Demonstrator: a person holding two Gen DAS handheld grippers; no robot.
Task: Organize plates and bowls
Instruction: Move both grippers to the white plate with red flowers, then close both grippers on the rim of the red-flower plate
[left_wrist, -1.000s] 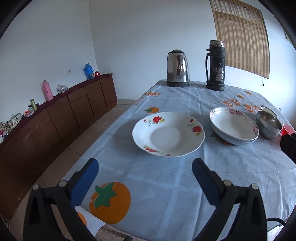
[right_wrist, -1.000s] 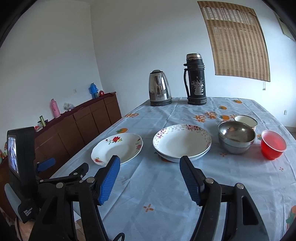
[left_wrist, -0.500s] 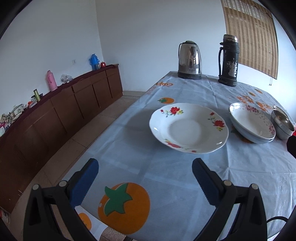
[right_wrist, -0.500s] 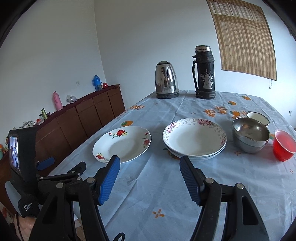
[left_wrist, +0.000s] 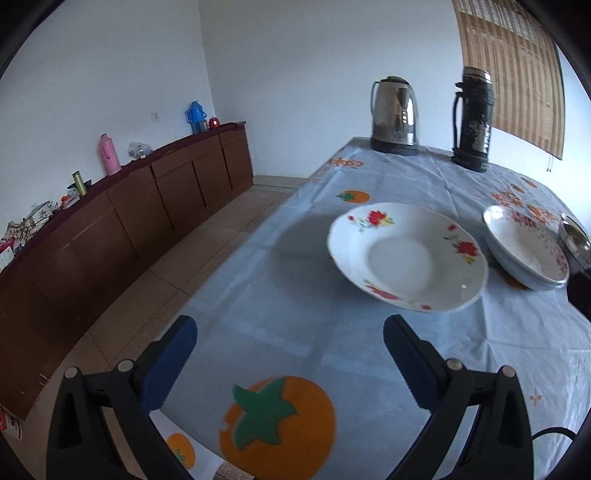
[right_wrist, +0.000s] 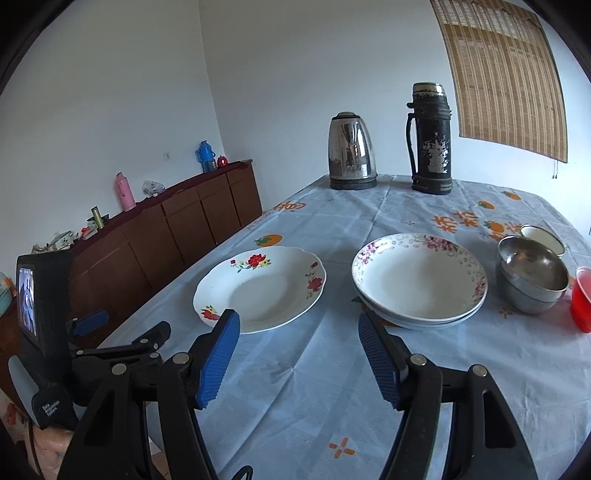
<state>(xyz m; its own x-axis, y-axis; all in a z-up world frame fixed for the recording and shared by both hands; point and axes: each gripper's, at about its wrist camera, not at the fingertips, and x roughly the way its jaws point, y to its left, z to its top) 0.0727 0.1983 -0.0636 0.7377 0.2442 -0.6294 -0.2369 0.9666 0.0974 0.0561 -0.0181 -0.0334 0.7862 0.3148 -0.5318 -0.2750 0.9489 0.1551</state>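
Red-flowered plate (right_wrist: 260, 288) lies alone and flat on the counter (right_wrist: 461, 387), just beside the stack of pink-rimmed plates (right_wrist: 419, 280) and on the sideboard side of that stack; beyond the stack, on its far side from the lone plate, sit nested steel bowls (right_wrist: 533, 277), a small white bowl (right_wrist: 543, 236) and a red cup (right_wrist: 583, 302). The left tool (left_wrist: 290, 363) hangs short of the lone plate's near rim with its blue pads spread wide and nothing between them, and the right tool (right_wrist: 299, 358) is likewise released and empty, aimed at the gap between that plate and the stack. The likeliest trouble is the grip itself: the plate's rim is thin, glazed and sloped, so a pad closing too shallowly could slip off, or push the plate along the thin cloth instead of catching it. A wide sweep toward the stack might clip the steel bowls or tip the red cup. Setting the plate down off-centre could leave it rocking on the stack. The kettle (right_wrist: 352, 153) and flask (right_wrist: 431, 140) stand well behind the stack, seemingly out of harm's way.
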